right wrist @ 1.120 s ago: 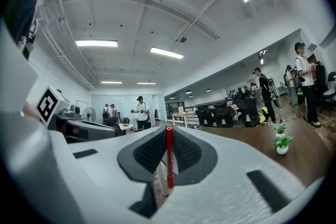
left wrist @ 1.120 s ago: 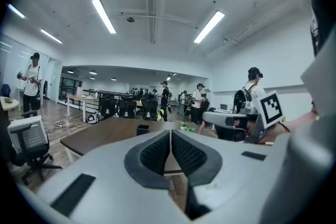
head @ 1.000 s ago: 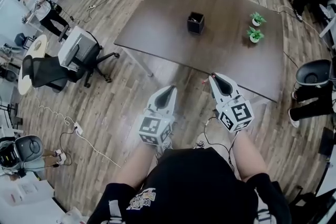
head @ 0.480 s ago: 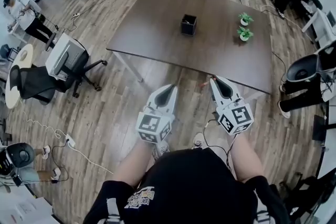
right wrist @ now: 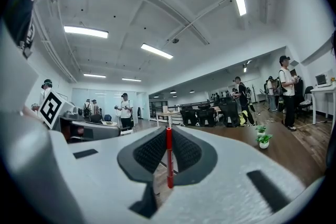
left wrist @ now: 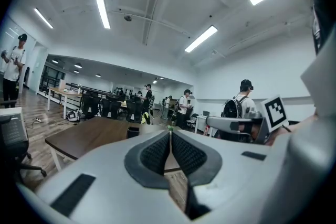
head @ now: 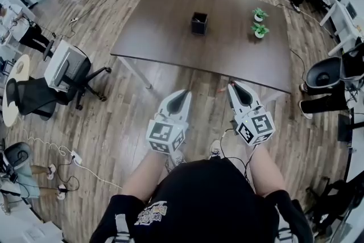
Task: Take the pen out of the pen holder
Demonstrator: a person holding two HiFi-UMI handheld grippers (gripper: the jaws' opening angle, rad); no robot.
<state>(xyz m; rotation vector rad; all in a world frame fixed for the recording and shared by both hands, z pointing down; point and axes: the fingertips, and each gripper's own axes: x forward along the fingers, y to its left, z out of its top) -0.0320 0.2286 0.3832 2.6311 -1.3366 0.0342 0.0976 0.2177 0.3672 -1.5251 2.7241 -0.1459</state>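
Clamping the red pen point(right wrist: 169, 165) between them, right gripper point(head: 232, 87) fingers point(right wrist: 187, 152)

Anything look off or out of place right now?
Nothing spilled or damaged. The thin red pen is clamped in the right gripper, well short of the square black pen holder on the dark brown table. Left gripper is shut, empty.

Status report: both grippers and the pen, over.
Left gripper shut, empty. Right gripper shut on red pen. Pen holder stands on table ahead, apart from both.
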